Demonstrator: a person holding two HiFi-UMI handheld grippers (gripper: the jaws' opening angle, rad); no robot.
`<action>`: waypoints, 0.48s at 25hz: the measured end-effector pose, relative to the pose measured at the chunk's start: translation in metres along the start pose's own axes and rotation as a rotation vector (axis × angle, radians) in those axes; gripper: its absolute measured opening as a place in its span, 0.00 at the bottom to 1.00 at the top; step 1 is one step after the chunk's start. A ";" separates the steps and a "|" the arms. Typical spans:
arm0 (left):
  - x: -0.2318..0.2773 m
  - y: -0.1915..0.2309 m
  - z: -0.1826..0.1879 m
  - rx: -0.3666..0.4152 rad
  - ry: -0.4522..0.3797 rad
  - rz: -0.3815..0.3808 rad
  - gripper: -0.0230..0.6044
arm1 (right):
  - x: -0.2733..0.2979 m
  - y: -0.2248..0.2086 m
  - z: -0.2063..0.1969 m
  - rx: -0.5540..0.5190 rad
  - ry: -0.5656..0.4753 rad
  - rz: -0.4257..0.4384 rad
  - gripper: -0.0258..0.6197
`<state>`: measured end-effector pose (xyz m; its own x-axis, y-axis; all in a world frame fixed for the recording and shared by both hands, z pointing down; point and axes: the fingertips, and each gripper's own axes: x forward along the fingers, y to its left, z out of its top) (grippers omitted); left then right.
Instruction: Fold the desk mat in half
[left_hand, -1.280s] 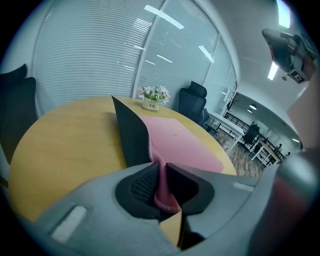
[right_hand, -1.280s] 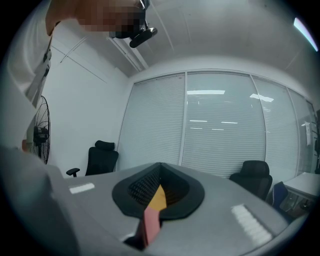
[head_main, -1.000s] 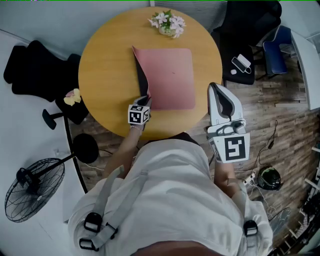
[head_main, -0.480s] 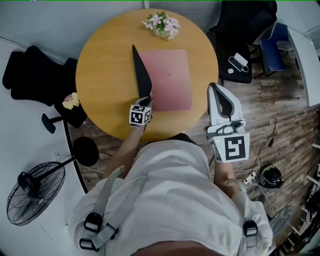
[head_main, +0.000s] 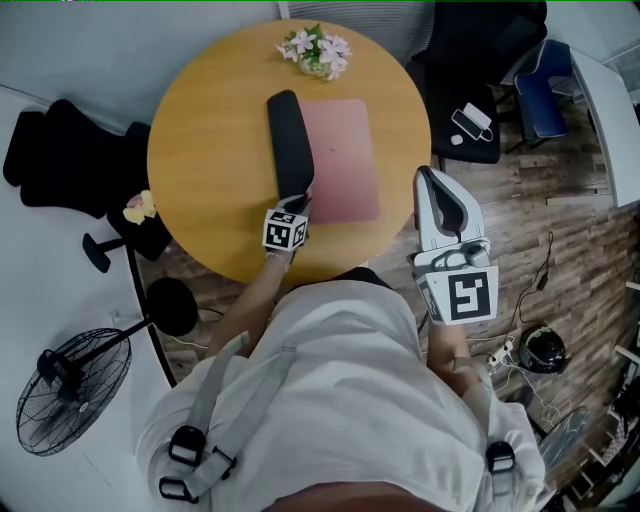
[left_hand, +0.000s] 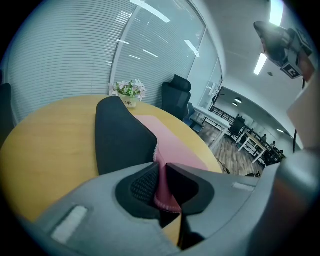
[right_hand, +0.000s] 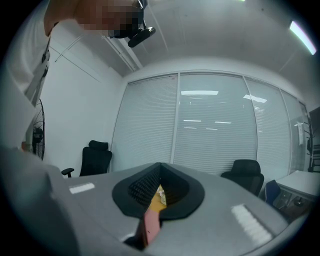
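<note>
R gripper (head_main: 433, 180): you're holding it off the table's (head_main: 205, 160) near-right rim, jaws together, empty. L gripper (head_main: 296, 205): you're pinching the desk mat's (head_main: 345, 160) near-left corner, nr table centre. Raised flap (head_main: 290, 140), black side up, is running near-to-far. Pink half is lying to its right, so the L gripper should carry rightwards, I'd judge.

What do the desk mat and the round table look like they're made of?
Desk mat: likely soft faux leather or similar, matte pink on top with a black underside; it curls over limply where the left gripper pinches its edge, and what looks like stitching shows along that edge. Table: wood or wood-look laminate, smooth and satin; even honey colour, grain too faint to tell which.
</note>
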<state>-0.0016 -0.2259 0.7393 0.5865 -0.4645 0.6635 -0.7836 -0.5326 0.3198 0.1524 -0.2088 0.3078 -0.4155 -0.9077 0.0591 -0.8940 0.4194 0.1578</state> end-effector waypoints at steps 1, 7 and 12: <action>0.001 -0.002 0.000 0.004 0.003 -0.004 0.11 | -0.001 -0.001 0.000 0.000 0.000 -0.002 0.05; 0.013 -0.019 0.001 0.028 0.032 -0.033 0.11 | -0.007 -0.010 0.001 0.000 0.001 -0.012 0.05; 0.023 -0.031 0.001 0.050 0.057 -0.055 0.11 | -0.011 -0.016 0.000 0.002 0.000 -0.017 0.05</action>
<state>0.0365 -0.2207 0.7442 0.6147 -0.3933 0.6837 -0.7385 -0.5914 0.3237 0.1716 -0.2057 0.3043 -0.4000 -0.9148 0.0560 -0.9013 0.4037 0.1569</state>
